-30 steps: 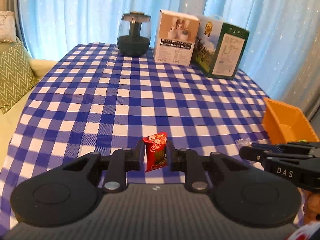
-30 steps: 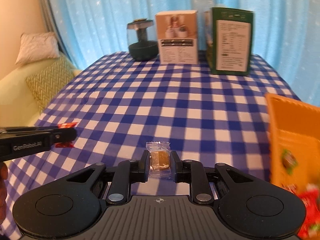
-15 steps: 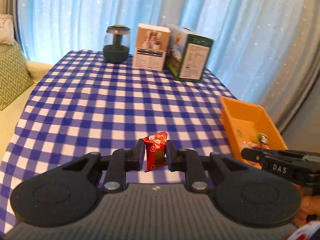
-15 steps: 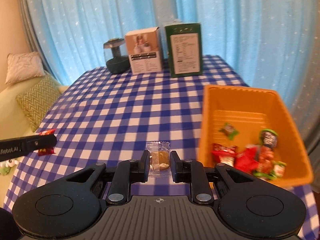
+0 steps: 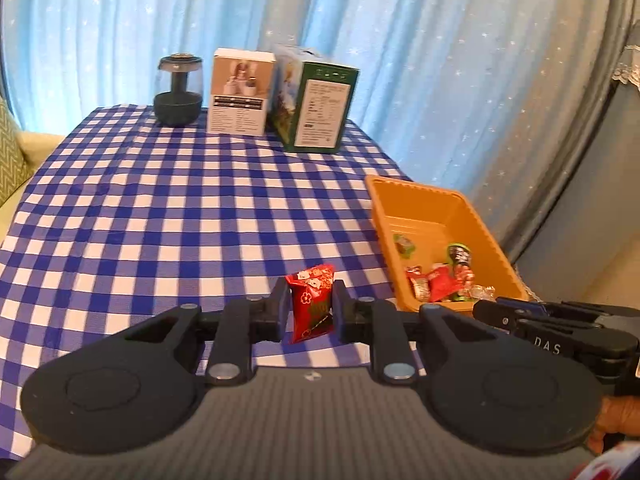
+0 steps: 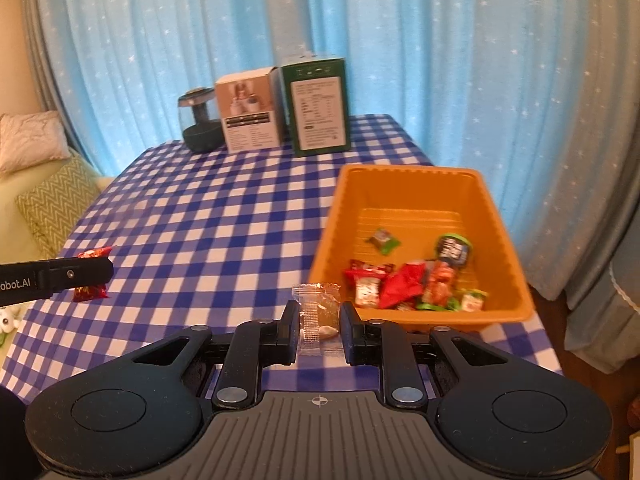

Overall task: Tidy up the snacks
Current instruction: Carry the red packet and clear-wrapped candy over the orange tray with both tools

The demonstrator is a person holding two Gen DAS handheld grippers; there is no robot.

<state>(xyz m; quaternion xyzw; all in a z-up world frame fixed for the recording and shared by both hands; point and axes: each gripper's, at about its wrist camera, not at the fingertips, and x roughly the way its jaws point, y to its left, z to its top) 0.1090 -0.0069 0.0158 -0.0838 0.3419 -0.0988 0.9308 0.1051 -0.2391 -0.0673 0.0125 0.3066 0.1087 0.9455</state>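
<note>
Left gripper [image 5: 310,306] clamped tight on a red snack packet [image 5: 311,303], held up over the blue-and-white checked tablecloth [image 5: 160,216] just left of the orange bin [image 5: 460,204]. Right gripper [image 6: 319,322] pinched shut on a clear-wrapped candy [image 6: 320,312], right at the near-left corner of that bin, already holding a pile of red and green wrapped snacks [image 6: 412,286]. Way back by the blue curtain [image 6: 440,60]: a dark glass jar [image 6: 199,124], a white box [image 6: 250,114] and a green box [image 6: 318,106].

A home living room: starry blue curtains [image 6: 160,60], cushioned sofa [image 6: 48,200], gingham-clothed table [image 6: 200,220].
</note>
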